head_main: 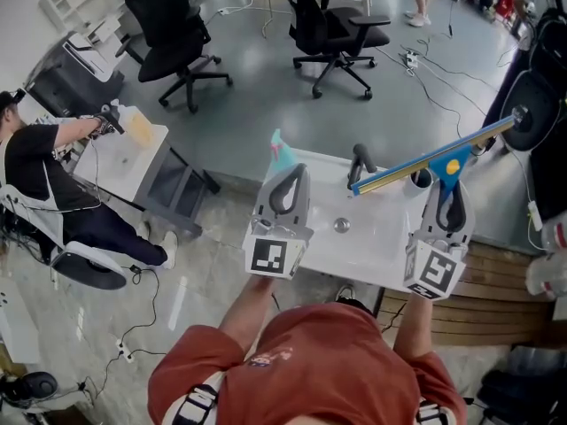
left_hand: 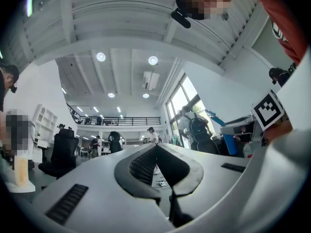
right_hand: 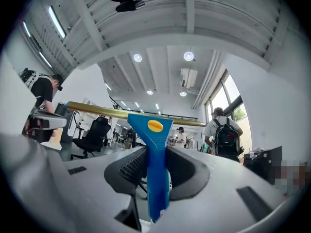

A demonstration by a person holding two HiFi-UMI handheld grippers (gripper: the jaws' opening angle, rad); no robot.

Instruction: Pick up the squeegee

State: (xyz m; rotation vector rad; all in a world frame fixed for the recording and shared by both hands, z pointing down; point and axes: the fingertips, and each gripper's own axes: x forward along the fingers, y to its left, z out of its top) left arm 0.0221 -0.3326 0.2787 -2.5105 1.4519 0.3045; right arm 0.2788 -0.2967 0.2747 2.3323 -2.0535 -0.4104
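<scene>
Above the white sink (head_main: 381, 233), we are holding the squeegee (head_main: 447, 163) raised in the right gripper (head_main: 450, 197). Its jaws are clamping the blue handle (right_hand: 155, 178) between their ribbed pads. The long yellow-edged blade (head_main: 399, 171) is slanting upward to the right, clear of the basin. The left gripper (head_main: 288, 184) is hovering over the sink's left edge, its jaws resting together on nothing.
</scene>
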